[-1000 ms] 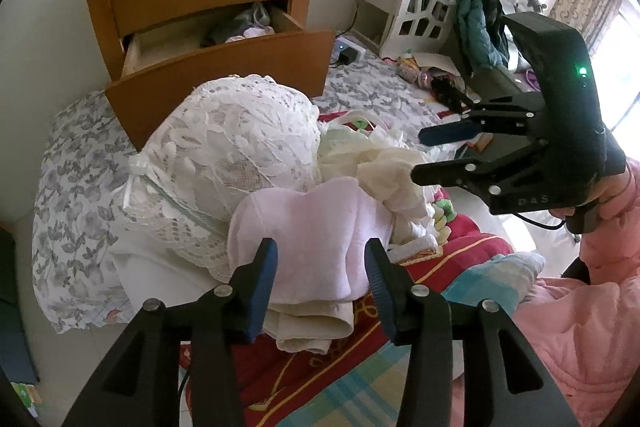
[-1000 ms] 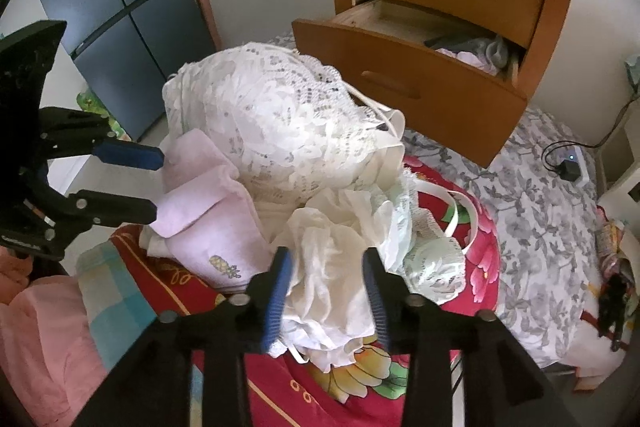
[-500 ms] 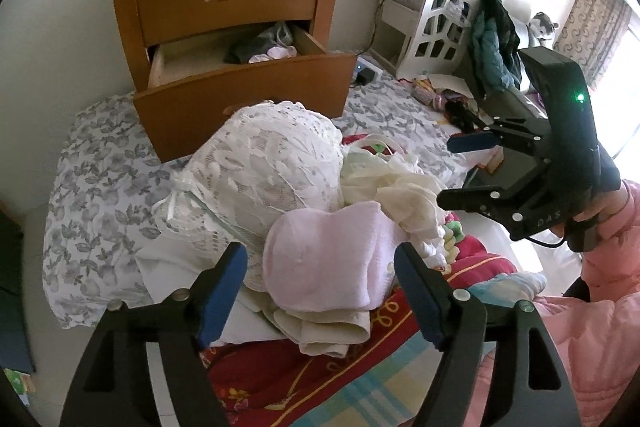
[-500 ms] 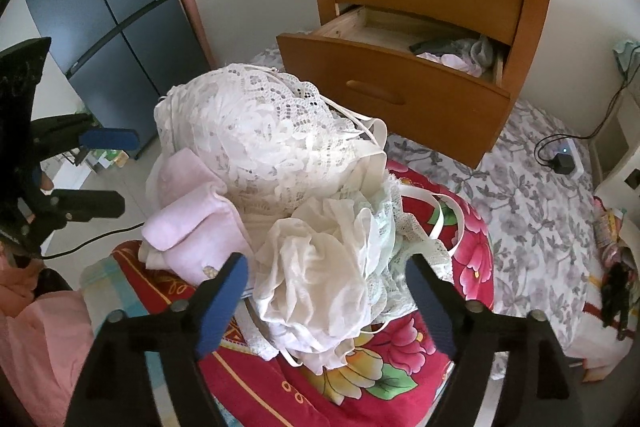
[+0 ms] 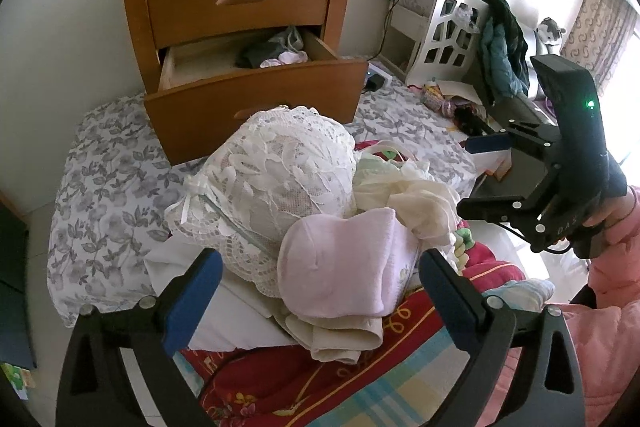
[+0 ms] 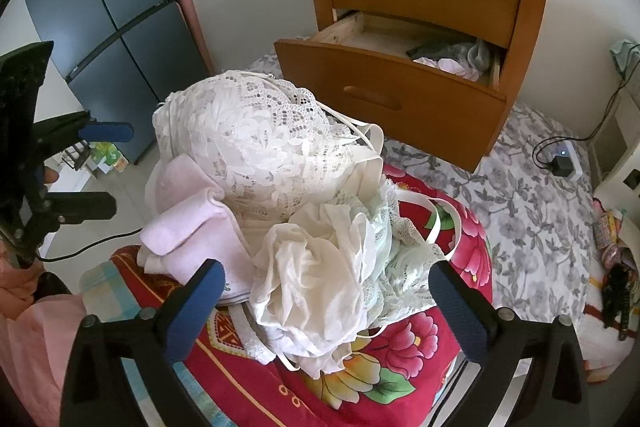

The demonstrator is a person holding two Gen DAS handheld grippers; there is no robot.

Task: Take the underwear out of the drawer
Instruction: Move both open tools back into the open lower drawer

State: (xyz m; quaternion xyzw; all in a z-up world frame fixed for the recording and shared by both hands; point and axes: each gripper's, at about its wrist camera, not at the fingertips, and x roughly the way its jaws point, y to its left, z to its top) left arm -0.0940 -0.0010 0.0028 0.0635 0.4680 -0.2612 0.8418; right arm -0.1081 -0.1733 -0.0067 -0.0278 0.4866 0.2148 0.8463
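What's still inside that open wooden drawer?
In the open drawer, a few garments sit at one end: a dark one, a grey one and a pale pink-white one. The rest shows bare wood. Anything beneath them or behind the front panel is hidden.

A lived-in home bedroom. A wooden nightstand (image 5: 244,39) with its lower drawer (image 5: 256,95) pulled open stands on a floral-print mattress (image 5: 104,163); a white cut-out bedside cabinet (image 5: 444,31) draped with clothes (image 5: 500,47) and a patterned curtain (image 5: 600,27) stand beyond.
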